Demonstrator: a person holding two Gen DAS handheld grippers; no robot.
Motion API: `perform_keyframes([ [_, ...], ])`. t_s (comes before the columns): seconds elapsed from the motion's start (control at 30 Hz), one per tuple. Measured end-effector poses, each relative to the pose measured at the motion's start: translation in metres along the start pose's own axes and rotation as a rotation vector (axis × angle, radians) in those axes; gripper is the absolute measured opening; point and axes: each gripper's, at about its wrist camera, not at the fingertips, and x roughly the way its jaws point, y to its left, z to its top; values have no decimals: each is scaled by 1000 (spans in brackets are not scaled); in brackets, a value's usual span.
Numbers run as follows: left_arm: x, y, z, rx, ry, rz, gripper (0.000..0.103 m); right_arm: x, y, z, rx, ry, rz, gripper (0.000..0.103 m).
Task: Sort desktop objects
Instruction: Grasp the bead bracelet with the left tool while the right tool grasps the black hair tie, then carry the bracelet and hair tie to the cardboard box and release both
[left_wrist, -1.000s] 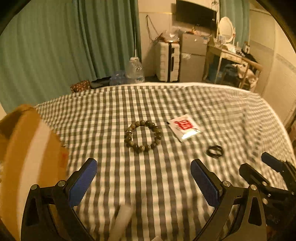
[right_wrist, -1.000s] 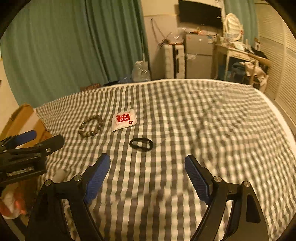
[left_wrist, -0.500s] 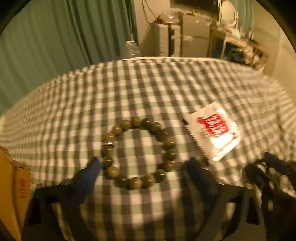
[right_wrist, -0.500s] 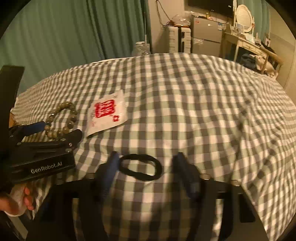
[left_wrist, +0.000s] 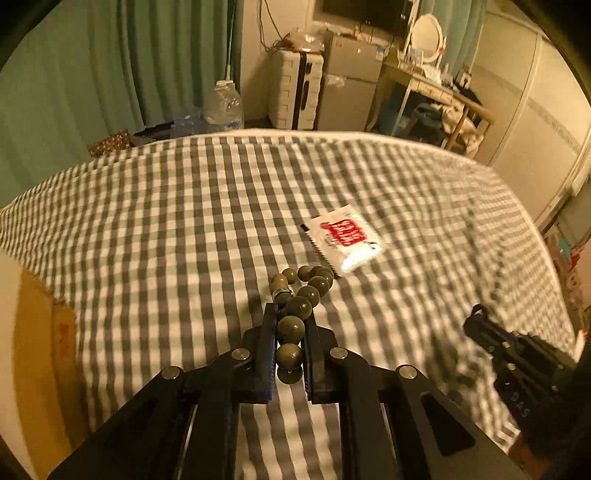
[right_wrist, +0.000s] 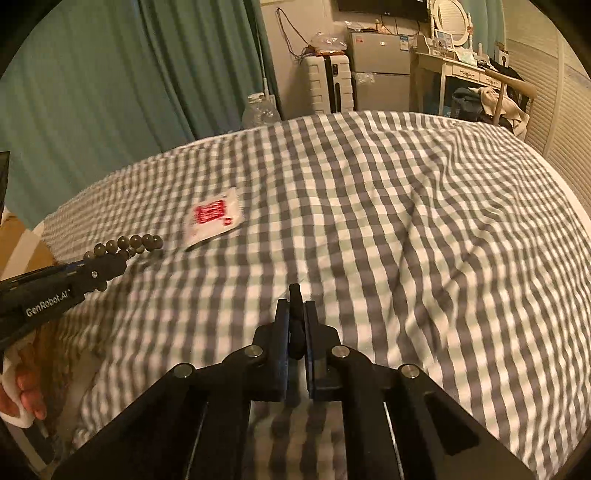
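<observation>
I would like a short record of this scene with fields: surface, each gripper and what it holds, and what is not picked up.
surface: checked cloth
left gripper: jaws have just closed, shut on bead bracelet
right gripper: jaws have just closed, shut on black hair tie
not picked up: white and red sachet, lying flat on the cloth
at left edge: cardboard box

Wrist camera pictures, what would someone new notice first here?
Probably the left gripper, shut on a bead bracelet that trails from its tips above the checked cloth. Next, the right gripper, shut on a black hair tie, and the red-and-white packet lying just beyond the beads.
</observation>
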Motion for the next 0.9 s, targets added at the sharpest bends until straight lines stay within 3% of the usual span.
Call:
perform_keyframes([
  [0.2, -76, 3, 4, -19, -79, -66, 10, -61, 23, -7, -2, -66, 63, 6],
  [0.33, -122, 15, 16, -33, -115, -43, 11, -114, 47, 0, -12, -151, 213, 6],
  [0.57, -219, 59, 15, -62, -226, -46, 11, -200, 136, 6, -170, -258, 300, 6],
  [0.77, -286, 129, -3, -101, -323, 47, 11, -227, 222, 5, -278, -259, 401, 7],
  [0.9, -292, 182, -37, -130, -310, 109, 11, -212, 280, -2, -341, -179, 493, 7],
])
